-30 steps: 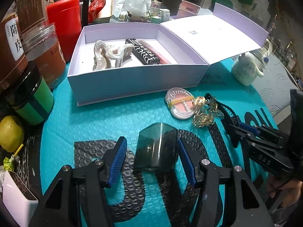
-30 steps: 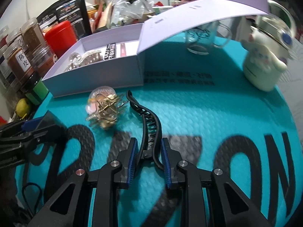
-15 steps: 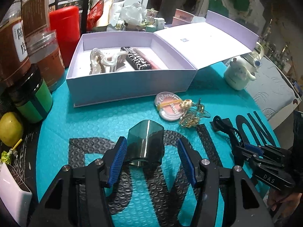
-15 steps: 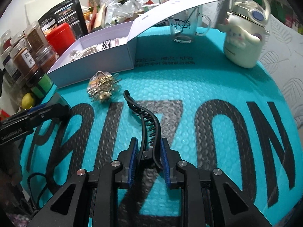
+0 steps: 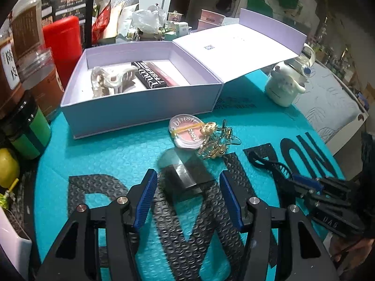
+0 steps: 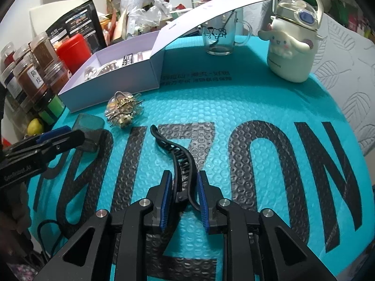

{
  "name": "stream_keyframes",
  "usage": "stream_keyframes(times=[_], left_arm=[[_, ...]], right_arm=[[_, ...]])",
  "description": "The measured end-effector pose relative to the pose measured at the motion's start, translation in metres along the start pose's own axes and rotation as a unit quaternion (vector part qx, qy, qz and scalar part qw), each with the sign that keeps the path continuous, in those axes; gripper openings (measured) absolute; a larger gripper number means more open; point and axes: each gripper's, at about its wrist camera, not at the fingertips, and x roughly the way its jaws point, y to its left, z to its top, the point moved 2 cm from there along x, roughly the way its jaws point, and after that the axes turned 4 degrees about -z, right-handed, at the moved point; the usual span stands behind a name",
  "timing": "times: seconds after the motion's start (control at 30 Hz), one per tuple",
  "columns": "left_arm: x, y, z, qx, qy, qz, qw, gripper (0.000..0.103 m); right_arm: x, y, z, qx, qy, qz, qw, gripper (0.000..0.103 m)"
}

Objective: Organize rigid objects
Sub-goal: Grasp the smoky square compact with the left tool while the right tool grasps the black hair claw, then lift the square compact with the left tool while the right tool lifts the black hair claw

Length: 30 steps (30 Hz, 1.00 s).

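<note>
An open lavender box [image 5: 140,107] sits at the back of the teal mat and holds a pearly hair claw [image 5: 110,79] and a dark tube [image 5: 152,77]. My left gripper [image 5: 187,187] is open around a smoky translucent block [image 5: 185,178] lying on the mat; the pads stand apart from it. A pink compact [image 5: 187,131] and a gold hair clip [image 5: 215,142] lie just beyond. My right gripper [image 6: 184,192] is shut on a black curved hair clip [image 6: 178,154], whose far end rests on the mat. The block also shows in the right wrist view [image 6: 90,128].
Jars [image 5: 30,79], a red canister [image 5: 63,44] and a lemon [image 5: 7,166] crowd the left edge. A white character bottle [image 6: 293,44] and a glass mug [image 6: 220,37] stand at the back right. The box lid [image 5: 236,49] overhangs the mat.
My left gripper has opened wider and the smoky block now lies tilted on the mat. My right gripper has drawn back toward me with the black clip.
</note>
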Motion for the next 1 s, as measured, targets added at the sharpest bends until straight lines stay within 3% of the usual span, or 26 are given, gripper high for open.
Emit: stream_keyframes(times=[0.17,0.23,0.33,0.47,0.67,0.8,0.87,0.93,1.0], left_arm=[[0.013,0.003,0.002,-0.015,0.019,0.014,0.9996,0.055],[0.019,0.006,0.002,-0.027,0.030,0.009,0.9991,0.055],[0.026,0.009,0.001,-0.040,0.038,0.003,0.9984,0.055],[0.028,0.007,0.000,-0.023,0.033,0.016,0.9990,0.055],[0.034,-0.004,-0.002,0.033,0.049,0.087,0.9944,0.051],[0.031,-0.001,-0.002,0.026,0.044,0.074,0.9960,0.045],[0.030,0.001,-0.003,0.027,0.040,0.076,0.9960,0.045],[0.028,0.002,-0.005,0.030,0.040,0.078,0.9957,0.044],[0.027,0.002,-0.006,0.030,0.043,0.076,0.9957,0.044]], right_arm=[[0.001,0.004,0.001,-0.015,-0.010,-0.002,1.000,0.024],[0.001,0.005,0.002,-0.015,-0.013,-0.002,1.000,0.032],[0.005,0.005,0.005,-0.018,-0.012,-0.005,1.000,0.033],[0.013,0.003,0.006,-0.015,-0.005,0.005,1.000,0.033],[0.015,0.007,0.007,-0.026,-0.013,0.011,1.000,0.039],[0.015,0.008,0.007,-0.031,-0.013,0.008,0.999,0.039],[0.015,0.009,0.008,-0.035,-0.009,0.001,0.999,0.036],[0.016,0.007,0.009,-0.036,-0.008,-0.014,0.999,0.021],[0.015,0.006,0.008,-0.037,-0.007,-0.009,0.999,0.021]])
